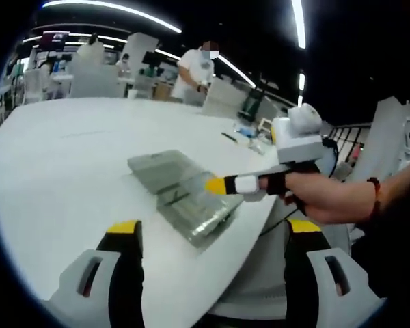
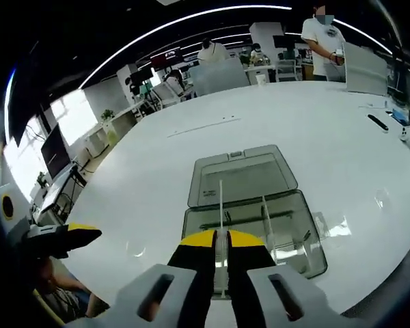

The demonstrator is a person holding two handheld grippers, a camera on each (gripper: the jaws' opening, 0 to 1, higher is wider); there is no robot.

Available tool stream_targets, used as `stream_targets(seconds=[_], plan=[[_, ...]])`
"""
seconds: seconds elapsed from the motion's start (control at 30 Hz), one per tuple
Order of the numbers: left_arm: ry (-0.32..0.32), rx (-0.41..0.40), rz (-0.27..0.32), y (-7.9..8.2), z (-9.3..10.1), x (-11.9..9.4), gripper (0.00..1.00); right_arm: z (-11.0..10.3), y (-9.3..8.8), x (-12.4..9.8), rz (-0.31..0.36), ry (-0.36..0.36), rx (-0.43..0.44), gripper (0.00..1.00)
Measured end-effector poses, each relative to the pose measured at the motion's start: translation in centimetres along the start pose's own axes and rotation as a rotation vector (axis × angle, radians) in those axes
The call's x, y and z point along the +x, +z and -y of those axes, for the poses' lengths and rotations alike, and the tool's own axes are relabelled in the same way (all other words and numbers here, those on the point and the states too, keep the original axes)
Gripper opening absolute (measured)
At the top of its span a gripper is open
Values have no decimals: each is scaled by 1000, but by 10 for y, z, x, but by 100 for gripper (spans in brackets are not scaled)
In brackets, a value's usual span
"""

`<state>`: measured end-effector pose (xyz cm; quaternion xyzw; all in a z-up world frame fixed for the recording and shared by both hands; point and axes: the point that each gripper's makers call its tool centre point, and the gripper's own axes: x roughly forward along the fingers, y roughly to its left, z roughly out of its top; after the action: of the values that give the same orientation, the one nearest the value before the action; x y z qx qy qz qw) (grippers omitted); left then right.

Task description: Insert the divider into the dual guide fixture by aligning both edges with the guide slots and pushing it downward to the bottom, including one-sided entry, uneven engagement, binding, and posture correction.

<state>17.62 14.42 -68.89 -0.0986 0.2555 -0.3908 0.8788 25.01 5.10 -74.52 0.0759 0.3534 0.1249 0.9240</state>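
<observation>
Right now I see a clear plastic box (image 2: 254,219) lying on the white round table (image 2: 314,123), its hinged lid (image 2: 240,176) flung open flat behind it. Inside the box a thin upright divider (image 2: 265,217) stands crosswise, and a dark line runs along the floor between the walls, probably a guide slot, though the fisheye blur keeps me from being sure. My right gripper (image 2: 221,240) has its yellow-tipped jaws pinched tight on a second thin clear divider (image 2: 221,212), held on edge and rising just over the near wall of the box. From the left gripper view, that same right gripper (image 1: 219,184) sits with its tip at the box (image 1: 184,198). My left gripper (image 1: 212,229) hangs well back from the box, jaws spread wide, holding nothing.
</observation>
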Motion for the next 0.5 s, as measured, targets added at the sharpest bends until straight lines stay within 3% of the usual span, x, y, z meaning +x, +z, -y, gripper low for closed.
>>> stream_targets(seconds=[0.23,0.3,0.5], plan=[[9,-15,6,-1,-6,-3,84,0,-6,7,-33,-7,-32,0],[13,-20,7,-1,-8,-3,84,2,-9,9,-46,-22,-83,0],[25,-28,13,0,-15,-4,84,1,-9,11,-47,-25,-78,0]])
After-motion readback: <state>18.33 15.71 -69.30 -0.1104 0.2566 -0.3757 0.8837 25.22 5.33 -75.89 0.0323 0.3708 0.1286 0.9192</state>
